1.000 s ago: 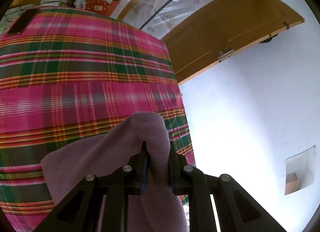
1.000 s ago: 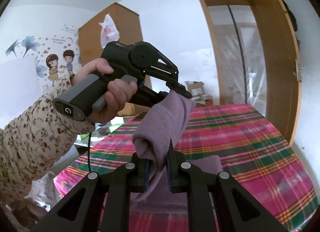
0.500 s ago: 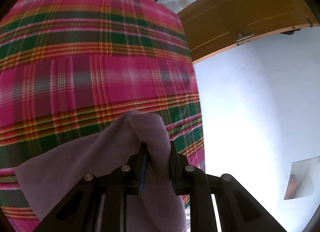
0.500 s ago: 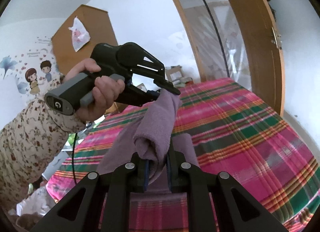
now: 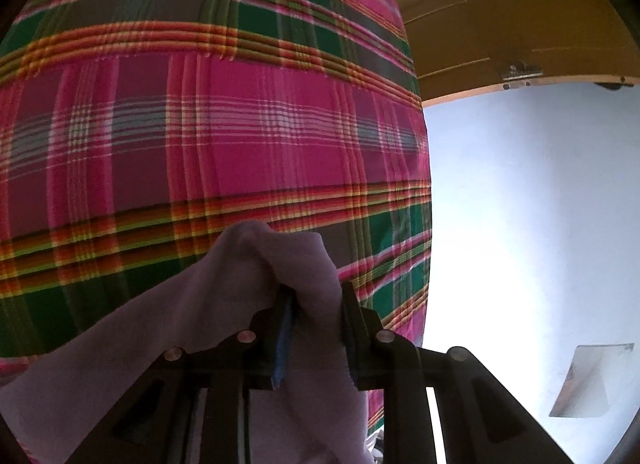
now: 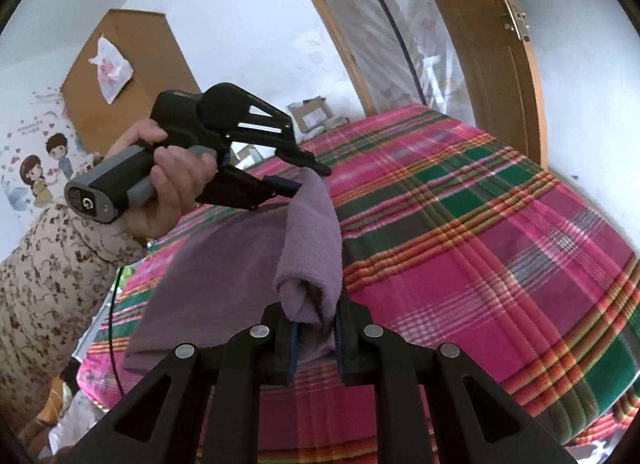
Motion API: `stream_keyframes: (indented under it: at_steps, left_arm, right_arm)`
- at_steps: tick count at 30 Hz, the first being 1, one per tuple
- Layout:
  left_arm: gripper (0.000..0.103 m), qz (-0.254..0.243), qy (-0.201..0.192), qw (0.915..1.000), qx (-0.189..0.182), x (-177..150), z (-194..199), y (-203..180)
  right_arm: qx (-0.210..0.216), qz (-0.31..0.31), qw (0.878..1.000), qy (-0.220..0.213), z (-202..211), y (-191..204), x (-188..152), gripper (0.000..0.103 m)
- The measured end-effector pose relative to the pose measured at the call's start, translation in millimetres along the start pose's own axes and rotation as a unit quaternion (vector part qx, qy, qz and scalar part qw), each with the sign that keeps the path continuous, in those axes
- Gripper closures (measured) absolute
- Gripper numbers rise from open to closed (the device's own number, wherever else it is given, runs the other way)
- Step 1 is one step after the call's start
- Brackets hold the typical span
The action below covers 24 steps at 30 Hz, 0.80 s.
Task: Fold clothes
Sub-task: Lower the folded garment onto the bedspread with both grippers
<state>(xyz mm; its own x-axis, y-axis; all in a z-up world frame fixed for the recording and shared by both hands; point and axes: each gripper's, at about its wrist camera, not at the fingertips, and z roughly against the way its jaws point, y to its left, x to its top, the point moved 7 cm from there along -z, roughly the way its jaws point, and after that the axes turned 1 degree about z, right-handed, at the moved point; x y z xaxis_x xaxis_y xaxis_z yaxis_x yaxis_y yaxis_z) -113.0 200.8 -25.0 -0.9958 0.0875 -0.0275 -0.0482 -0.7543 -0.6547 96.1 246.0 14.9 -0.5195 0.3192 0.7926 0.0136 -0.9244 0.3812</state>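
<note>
A purple cloth (image 6: 224, 264) lies partly spread on the plaid bedspread (image 6: 480, 244), and its near edge is lifted into a ridge between my two grippers. My right gripper (image 6: 314, 312) is shut on a rolled bunch of that edge. In the right wrist view a hand holds my left gripper (image 6: 312, 180), whose jaws are opening with the far corner of the cloth still hanging between them. In the left wrist view my left gripper (image 5: 316, 296) has the purple cloth (image 5: 224, 304) bunched between its fingers, low over the bedspread (image 5: 240, 136).
The bed's edge drops to a pale floor (image 5: 520, 224) on the right. A wooden door (image 6: 492, 76) stands behind the bed, with a wardrobe (image 6: 132, 76) and cardboard boxes (image 6: 312, 116) nearby. A floral sleeve (image 6: 52, 284) and a black cable (image 6: 114, 328) are at the left.
Both grippers have come down toward the bed with the cloth, which now lies more spread on the bedspread. The left gripper's jaws stand wider apart than before.
</note>
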Motion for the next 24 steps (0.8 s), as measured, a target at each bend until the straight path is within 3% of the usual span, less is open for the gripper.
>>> stream_keyframes:
  at_steps: [10, 18, 24]
  left_arm:
    - [0.075, 0.009, 0.009, 0.9990, -0.043, 1.6, 7.0, 4.3]
    - [0.074, -0.013, -0.041, 0.9964, -0.073, -8.9, 61.3, 13.6]
    - [0.073, -0.007, -0.075, 0.9949, -0.067, -23.2, 92.5, 46.9]
  right_arm:
    - [-0.004, -0.030, 0.999, 0.021, -8.7, -14.0, -7.9, 0.080]
    - [-0.023, -0.044, 0.999, 0.018, -8.6, -23.0, -10.8, 0.075]
    - [-0.034, -0.043, 0.998, 0.020, -10.3, -29.7, -13.8, 0.074]
